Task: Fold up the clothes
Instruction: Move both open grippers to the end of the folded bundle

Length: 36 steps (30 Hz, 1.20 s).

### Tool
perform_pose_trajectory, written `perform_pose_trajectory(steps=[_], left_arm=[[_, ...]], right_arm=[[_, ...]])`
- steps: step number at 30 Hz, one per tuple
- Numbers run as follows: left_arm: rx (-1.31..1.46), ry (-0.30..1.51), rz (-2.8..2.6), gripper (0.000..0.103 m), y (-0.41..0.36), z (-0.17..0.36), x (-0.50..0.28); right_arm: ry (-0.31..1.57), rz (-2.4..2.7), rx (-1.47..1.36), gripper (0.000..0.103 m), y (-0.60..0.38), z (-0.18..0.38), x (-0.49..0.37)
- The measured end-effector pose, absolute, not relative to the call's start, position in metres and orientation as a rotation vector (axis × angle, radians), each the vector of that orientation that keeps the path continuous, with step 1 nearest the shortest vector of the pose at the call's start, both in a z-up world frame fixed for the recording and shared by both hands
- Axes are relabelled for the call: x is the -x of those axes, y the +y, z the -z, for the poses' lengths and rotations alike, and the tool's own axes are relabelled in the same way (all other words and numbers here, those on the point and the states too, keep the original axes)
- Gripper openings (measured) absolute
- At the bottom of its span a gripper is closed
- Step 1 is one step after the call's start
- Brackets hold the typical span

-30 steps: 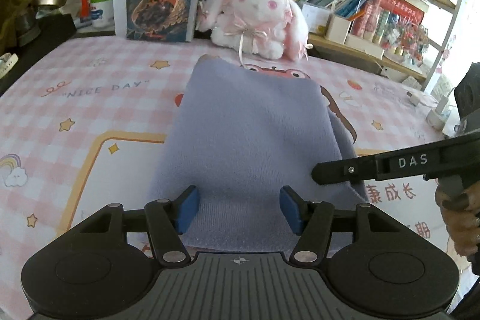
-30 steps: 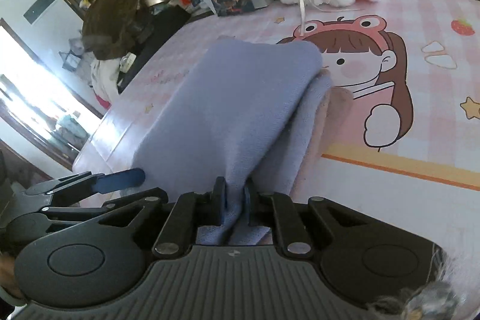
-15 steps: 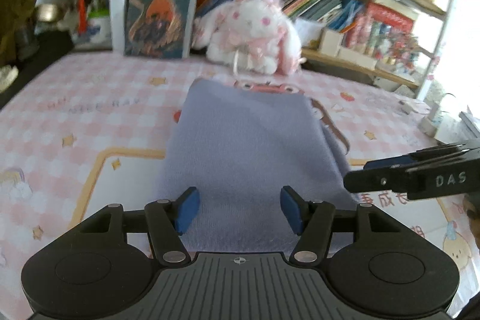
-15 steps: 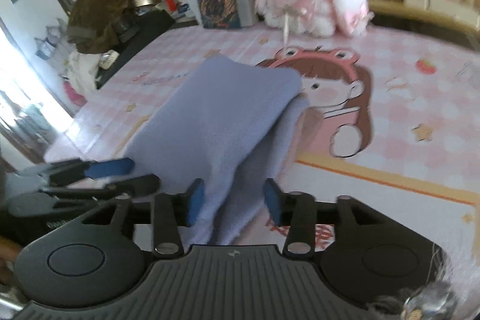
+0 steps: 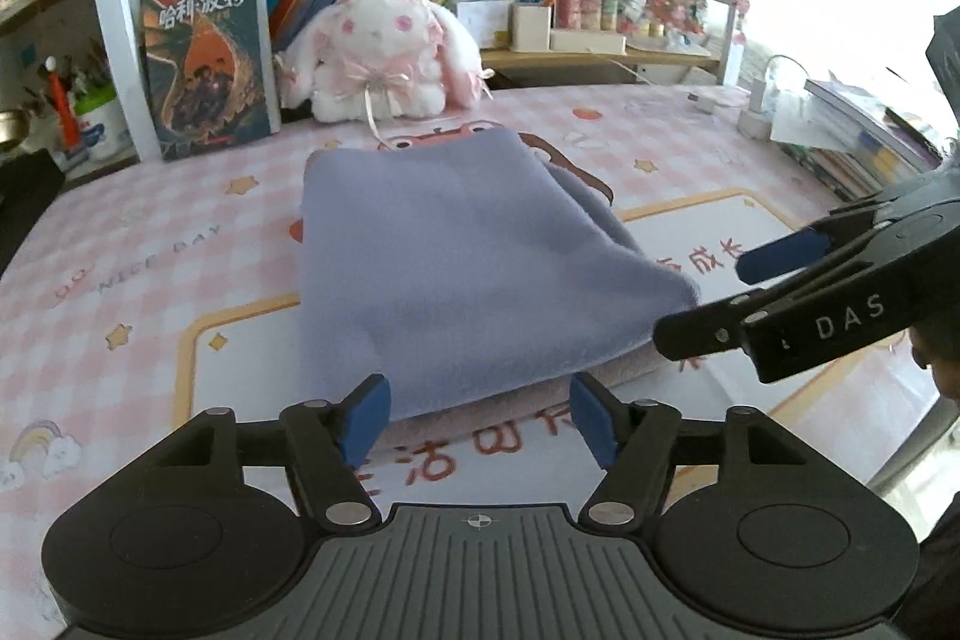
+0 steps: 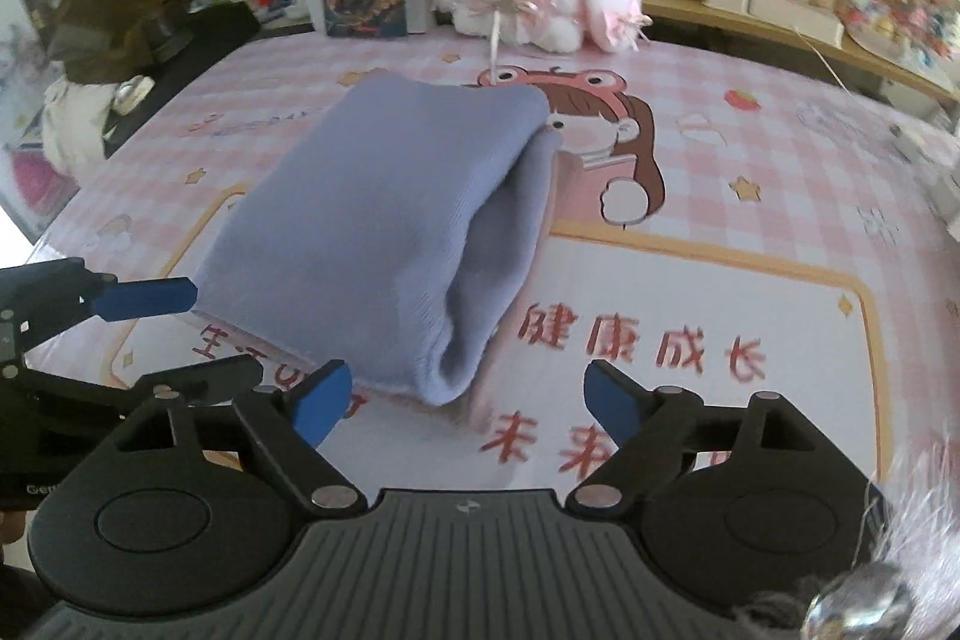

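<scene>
White letters "DAS" stand on the black arm of the right gripper (image 5: 774, 292), seen in the left wrist view. The book (image 5: 207, 58) propped upright just left of the plush rabbit (image 5: 384, 46) carries the pale title "哈利·波特". On the pink checked mat (image 5: 120, 280), left of the folded cloth (image 5: 456, 274), faint letters read "NICE DAY". Right of the cloth, in the right wrist view, red characters on the mat's white panel read "健康成长"; those nearer the grippers are partly covered and cannot be read whole.

Right gripper (image 6: 465, 397) released garment (image 6: 384, 244), backed off, fingers apart.
</scene>
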State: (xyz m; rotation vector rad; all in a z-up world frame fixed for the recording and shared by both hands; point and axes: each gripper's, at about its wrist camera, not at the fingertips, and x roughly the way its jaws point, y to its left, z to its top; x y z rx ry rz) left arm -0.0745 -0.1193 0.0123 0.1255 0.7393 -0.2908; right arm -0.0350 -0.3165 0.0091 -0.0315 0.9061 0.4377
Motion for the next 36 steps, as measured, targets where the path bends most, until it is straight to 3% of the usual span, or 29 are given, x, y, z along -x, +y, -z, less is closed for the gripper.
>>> perform_pose_trajectory(steps=[22, 36], left_arm=[[-0.049, 0.803, 0.33, 0.077, -0.042, -0.001, 0.074], [0.272, 0.928, 0.269, 0.079, -0.008, 0.008, -0.008]], right_arm=[[0.984, -0.198, -0.103, 0.092, -0.272, 0.001, 0.085], [0.985, -0.117, -0.353, 0.093, -0.322, 0.002, 0.013]])
